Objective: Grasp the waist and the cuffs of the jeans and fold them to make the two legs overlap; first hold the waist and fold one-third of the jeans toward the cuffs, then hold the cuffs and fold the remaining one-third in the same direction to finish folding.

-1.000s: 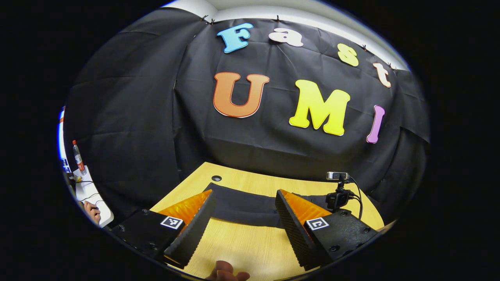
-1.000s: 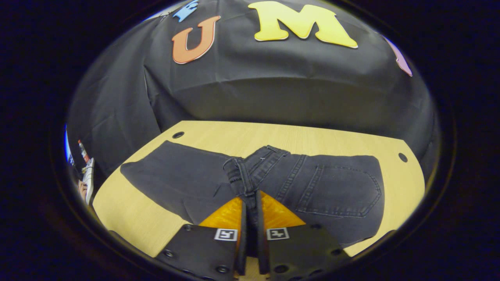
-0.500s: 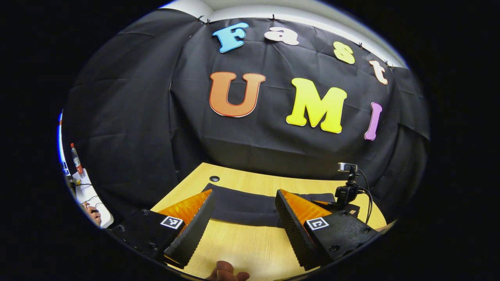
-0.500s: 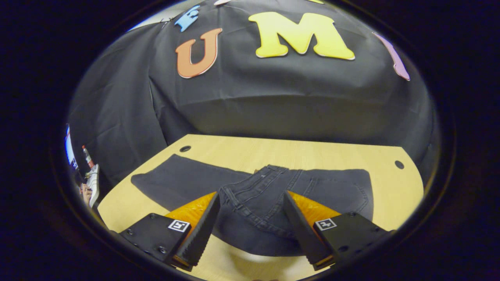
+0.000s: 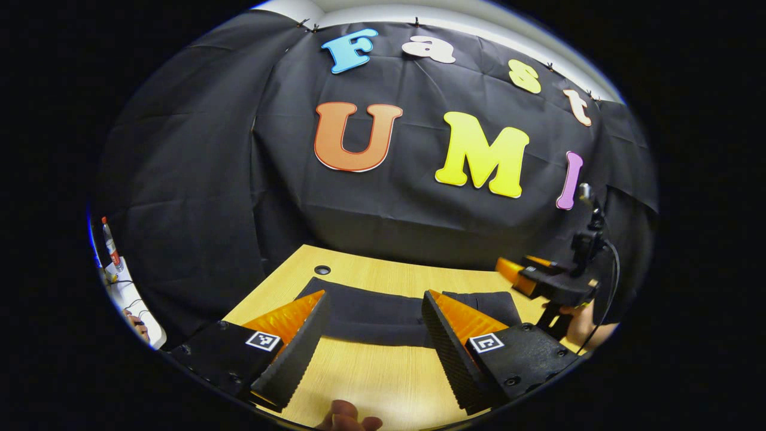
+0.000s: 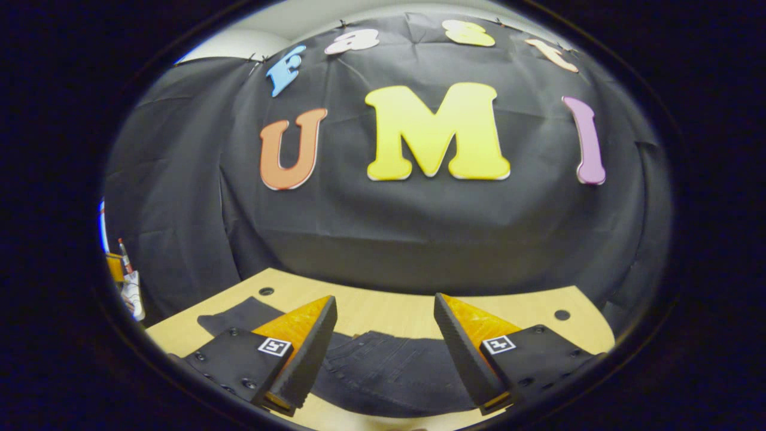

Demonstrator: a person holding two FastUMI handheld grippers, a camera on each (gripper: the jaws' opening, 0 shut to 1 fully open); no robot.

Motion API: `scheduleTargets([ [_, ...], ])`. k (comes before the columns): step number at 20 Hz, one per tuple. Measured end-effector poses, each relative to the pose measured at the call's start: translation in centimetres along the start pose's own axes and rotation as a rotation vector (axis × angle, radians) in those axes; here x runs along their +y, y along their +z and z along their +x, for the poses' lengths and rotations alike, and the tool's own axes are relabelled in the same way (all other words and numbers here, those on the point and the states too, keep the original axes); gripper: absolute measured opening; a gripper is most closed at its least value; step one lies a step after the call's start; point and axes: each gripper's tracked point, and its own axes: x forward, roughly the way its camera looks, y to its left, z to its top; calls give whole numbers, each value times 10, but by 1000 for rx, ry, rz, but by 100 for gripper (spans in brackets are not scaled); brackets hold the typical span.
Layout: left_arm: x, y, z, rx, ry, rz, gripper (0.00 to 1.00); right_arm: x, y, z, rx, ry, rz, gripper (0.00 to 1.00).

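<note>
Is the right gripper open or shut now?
Open. The right gripper has its fingers spread wide apart, with the jeans lying free between them.

Jeans (image 6: 389,371) near edge cut off by frame; left-tool fingers (image 5: 446,335) hide jeans' middle.

- My right gripper (image 6: 383,359) hangs above the near side of the wooden table (image 6: 389,311), its two ribbed black fingers (image 6: 308,353) spread wide apart with nothing between them.
- Below and beyond the fingers I see the dark jeans (image 6: 389,374) lying flat on the table, stitched seams facing up.
- One part of the jeans stretches away to the left, ending near a small round hole (image 6: 266,291) in the tabletop.
- A second hole (image 6: 561,315) sits far right.
- At the far left edge there is a bottle (image 6: 124,251), too small to make out.
</note>
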Motion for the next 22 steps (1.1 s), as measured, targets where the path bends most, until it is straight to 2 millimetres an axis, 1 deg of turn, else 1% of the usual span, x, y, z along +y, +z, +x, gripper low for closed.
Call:
scheduleTargets([
  [2, 11, -8, 8, 26, -1, -33, 99, -16, 25, -11, -47, -26, -10, 95],
  [3, 17, -13, 12, 41, -2, -60, 99, -24, 36, -16, -68, -40, -14, 99],
  [4, 21, -20, 19, 62, -5, -103, 99, -32, 47, -22, -87, -55, -15, 95],
  [5, 29, -30, 25, 101, -2, -170, 99, -38, 56, -26, -105, -67, -15, 99],
  [6, 35, -42, 31, 139, -3, -246, 99, -45, 65, -31, -123, -79, -18, 95],
  [7, 41, -53, 38, 172, 7, -321, 99, -54, 73, -35, -138, -96, -25, 95],
  [9, 54, -70, 52, 213, 34, -460, 99, -69, 84, -45, -160, -125, -35, 99],
  [10, 63, -80, 58, 227, 49, -526, 99, -78, 89, -50, -166, -142, -40, 95],
  [12, 77, -95, 78, 263, 67, -656, 99, -98, 90, -57, -165, -180, -35, 95],
  [13, 86, -102, 88, 271, 85, -718, 99, -111, 88, -60, -155, -205, -25, 99],
  [14, 96, -106, 96, 276, 107, -784, 99, -123, 87, -64, -147, -226, -15, 95],
  [15, 102, -109, 105, 276, 118, -856, 100, -133, 87, -68, -146, -248, -7, 95],
  [16, 109, -112, 114, 268, 136, -919, 99, -146, 89, -72, -147, -274, -2, 95],
  [17, 117, -115, 122, 259, 152, -977, 99, -158, 88, -77, -143, -297, 4, 98],
  [18, 124, -119, 129, 256, 167, -1019, 99, -168, 88, -81, -138, -316, 13, 95],
  [19, 129, -127, 135, 259, 187, -1048, 99, -177, 88, -85, -136, -334, 22, 98],
  [20, 134, -132, 141, 262, 207, -1075, 99, -186, 89, -90, -137, -352, 31, 95],
  [22, 144, -133, 146, 265, 220, -1119, 99, -200, 88, -97, -138, -382, 40, 95],
])
